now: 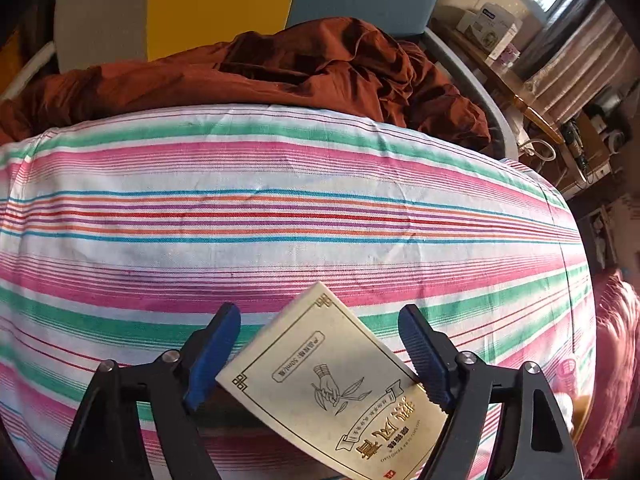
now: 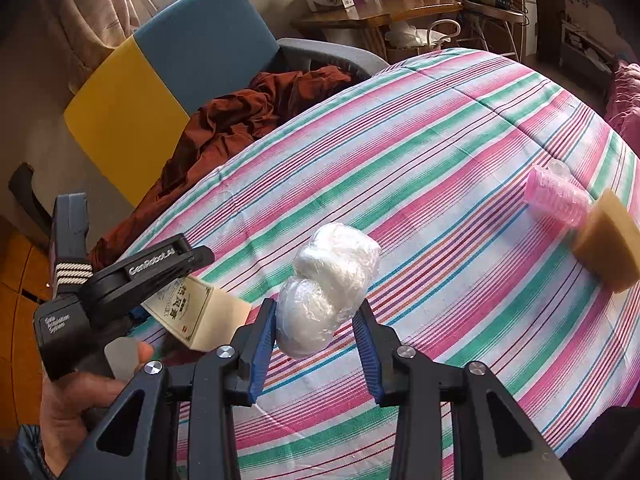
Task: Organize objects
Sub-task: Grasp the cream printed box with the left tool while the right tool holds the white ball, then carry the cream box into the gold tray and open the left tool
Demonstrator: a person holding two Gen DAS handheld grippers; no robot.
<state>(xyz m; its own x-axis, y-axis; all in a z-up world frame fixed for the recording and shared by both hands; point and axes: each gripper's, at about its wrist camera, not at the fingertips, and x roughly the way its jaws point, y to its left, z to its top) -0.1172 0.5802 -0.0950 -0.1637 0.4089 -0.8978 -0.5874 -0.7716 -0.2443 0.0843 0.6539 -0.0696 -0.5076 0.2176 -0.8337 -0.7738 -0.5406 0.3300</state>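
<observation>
Far left in the right wrist view, a hand (image 2: 76, 408) grips the left gripper (image 1: 320, 314), and I can read "GenRobot.AI" in white along its black arm; the smaller white print on its body is too blurred for me. Its blue pads stand fairly wide, pinching a cream box (image 1: 332, 384) caught askew between them, one corner against the left pad and a long edge against the right. The box sits low over the near left part of the striped sheet (image 1: 280, 200). It shows gold Chinese characters, a line drawing of a hand holding a leafy sprig, and a framed line ending in "50ml", all upside down to me. Behind it a rust-brown cloth (image 1: 280, 72) lies heaped along the sheet's far edge, in front of a chair (image 2: 120, 120) with a yellow and blue back. The broad middle of the sheet is bare stripes, giving me open room ahead of both tools. Just right of the box, the right gripper (image 2: 316, 308) is drawn narrow and clamped on a white plastic-wrapped bundle (image 2: 332, 280), lumpy, with both pads touching its lower half. Further right, near the sheet's right edge, a pink ribbed tube (image 2: 556, 196) lies touching a tan block (image 2: 608, 244), well apart from the bundle. Beyond the bed, a wooden table (image 2: 376, 12) carries white cartons whose labels I cannot read.
</observation>
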